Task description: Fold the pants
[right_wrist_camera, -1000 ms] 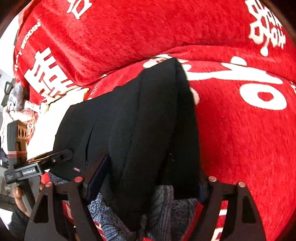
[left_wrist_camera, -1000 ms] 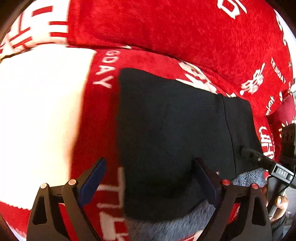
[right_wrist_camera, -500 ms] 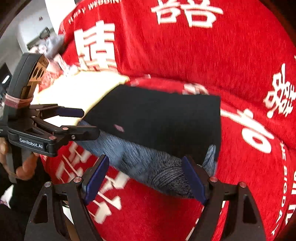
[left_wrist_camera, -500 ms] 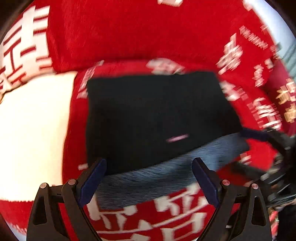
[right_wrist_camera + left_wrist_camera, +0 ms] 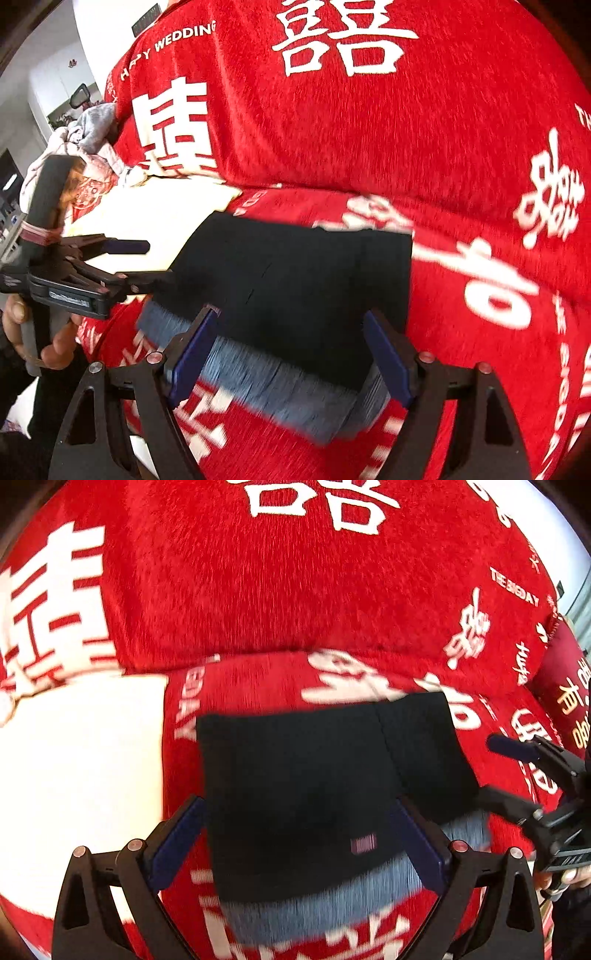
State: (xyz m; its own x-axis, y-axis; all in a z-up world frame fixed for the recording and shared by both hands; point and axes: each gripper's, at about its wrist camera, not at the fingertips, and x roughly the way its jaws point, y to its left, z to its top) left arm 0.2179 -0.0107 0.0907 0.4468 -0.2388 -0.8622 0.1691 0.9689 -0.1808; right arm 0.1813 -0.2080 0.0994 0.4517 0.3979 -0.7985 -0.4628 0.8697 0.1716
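The black pants point(image 5: 295, 768) lie folded in a flat rectangle on the red sofa seat, with a strip of grey-blue lining point(image 5: 314, 908) showing along the near edge. My left gripper point(image 5: 297, 805) hovers above their near edge, its jaws opening, with nothing pressed between the pads. In the right wrist view the pants point(image 5: 295, 266) and the lining point(image 5: 280, 384) lie under my right gripper point(image 5: 290, 314), which is open and clear of the cloth. Each gripper shows in the other's view: the right gripper point(image 5: 487, 766) at the pants' right side, the left gripper point(image 5: 155, 260) at their left.
The sofa backrest point(image 5: 258, 590), red with white characters, rises behind the pants. A white cushion patch point(image 5: 74, 775) lies to their left and a red pillow point(image 5: 565, 679) at far right. A heap of light clothes point(image 5: 88, 136) sits at the sofa's left end.
Both grippers have lifted and drawn back from the pants. A second ago the cloth filled the space between the fingers; now the folded pants lie free below them.
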